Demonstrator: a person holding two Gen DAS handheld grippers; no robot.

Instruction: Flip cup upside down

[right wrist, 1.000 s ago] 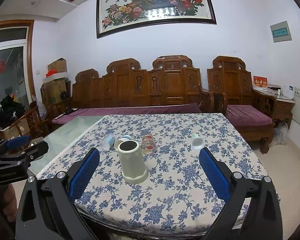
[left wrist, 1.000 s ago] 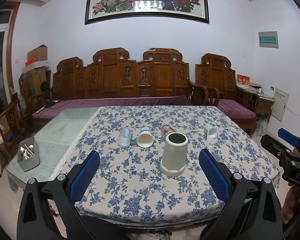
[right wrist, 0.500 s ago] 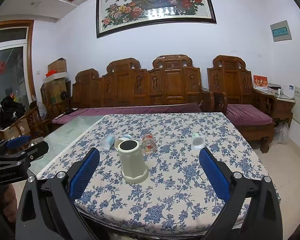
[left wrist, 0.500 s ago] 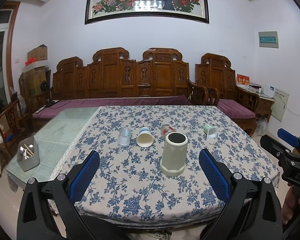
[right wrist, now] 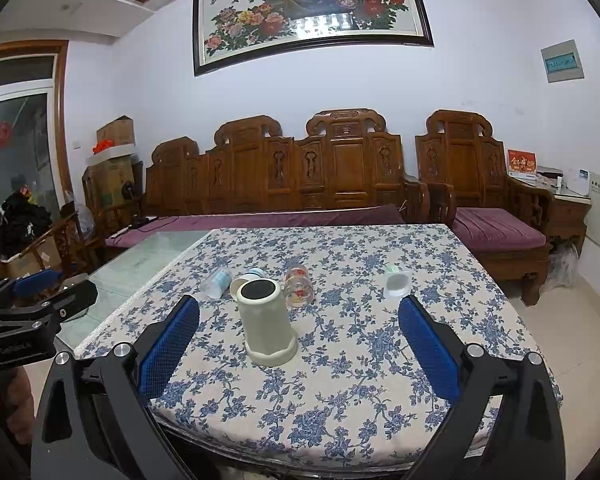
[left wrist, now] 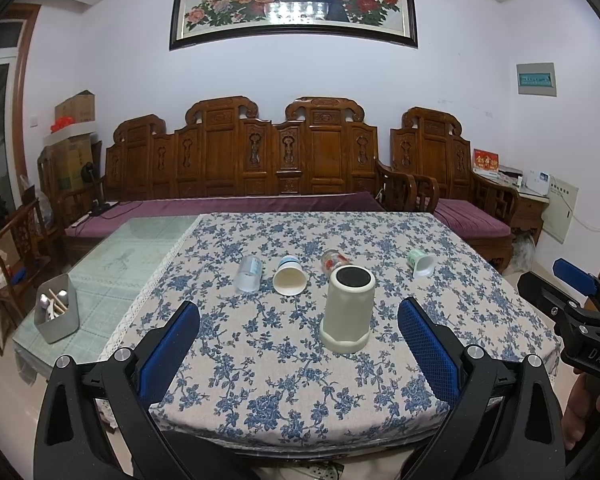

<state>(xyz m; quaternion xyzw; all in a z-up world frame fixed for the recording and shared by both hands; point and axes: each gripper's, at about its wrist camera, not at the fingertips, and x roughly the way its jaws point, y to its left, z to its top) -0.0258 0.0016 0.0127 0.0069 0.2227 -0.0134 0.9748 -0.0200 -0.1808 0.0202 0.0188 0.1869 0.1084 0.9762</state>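
Note:
A tall cream cup stands upside down on the floral tablecloth, wide rim down and dark base on top; it also shows in the right wrist view. My left gripper is open and empty, held back near the table's front edge, the cup between and beyond its blue pads. My right gripper is open and empty too, the cup ahead and left of centre. Each gripper shows at the edge of the other's view.
Behind the cream cup lie a clear plastic cup, a white paper cup, a red-patterned glass and a small green-white cup, all on their sides. A grey bin sits on the glass table to the left. Wooden benches stand behind.

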